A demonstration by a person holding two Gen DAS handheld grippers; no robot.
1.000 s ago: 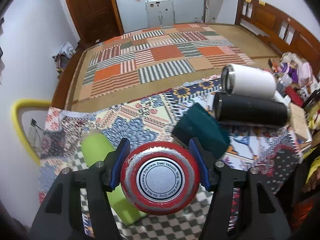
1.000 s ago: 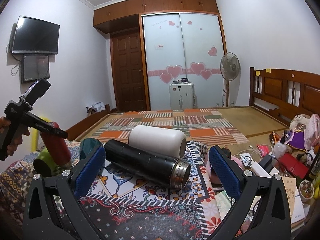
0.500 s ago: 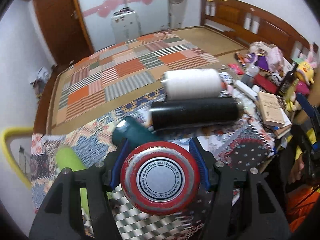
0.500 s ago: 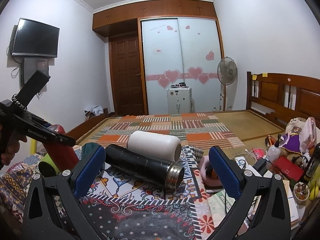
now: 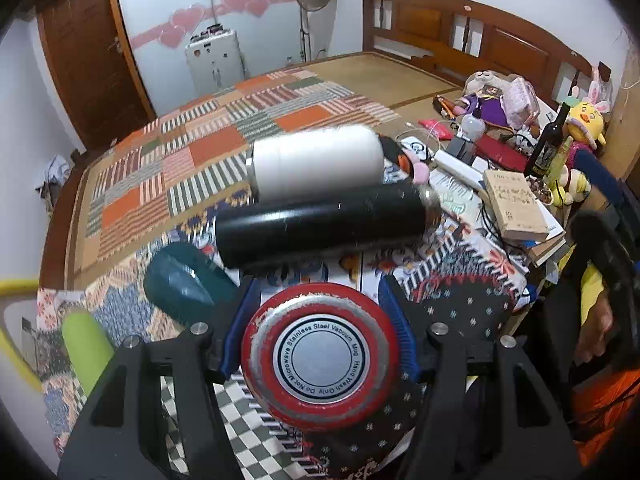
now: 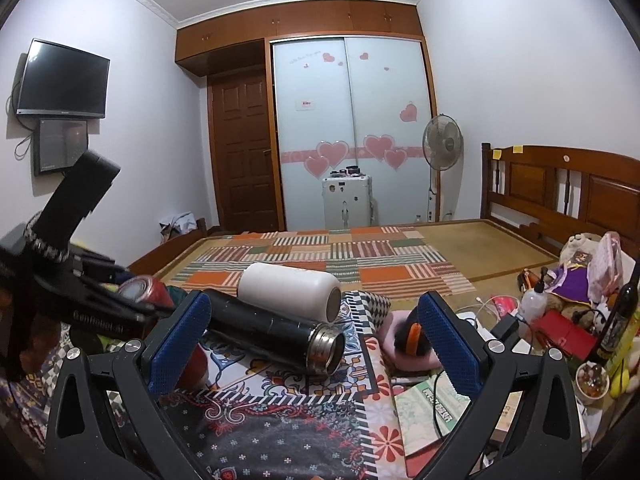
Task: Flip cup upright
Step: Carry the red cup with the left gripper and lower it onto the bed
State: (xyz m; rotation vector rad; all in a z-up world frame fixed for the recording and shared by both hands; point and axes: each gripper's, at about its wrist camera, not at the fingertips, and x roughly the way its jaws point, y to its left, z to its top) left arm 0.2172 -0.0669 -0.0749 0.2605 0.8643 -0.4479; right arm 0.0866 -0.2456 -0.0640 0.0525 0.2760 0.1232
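The left gripper [image 5: 320, 334] has the red vacuum mug [image 5: 320, 362] clamped between its blue fingers [image 5: 396, 334], gripped across the body with the steel base staring straight back at the camera, label reading "Stainless Steel Vacuum Mug", so the mug lies along the line of the fingers, lifted above the patterned cloth [image 5: 460, 280] on the surface. From the right wrist view its red body [image 6: 146, 290] shows tilted beside the left tool, clear of the cloth. It looks a stiff metal thing, smooth-walled and probably slick, with some weight in the double wall; the worn paint at the base rim suggests a hard shell that takes a firm squeeze without harm. A hold across the mid-body, as here, seems the sound choice: the ribbed pads bite on the round wall, though a cylinder can swivel in such a grip if it is swung fast. The right gripper [image 6: 316, 340] hangs with its fingers spread wide, holding nothing, and the black flask [image 6: 276, 334] lies on its side between them further off, the white tumbler [image 6: 290, 290] just behind it. A teal cup [image 5: 182, 284] and a lime-green cup [image 5: 86, 346] lie toppled nearby. The mug must yet be turned base-down and set on the cloth.
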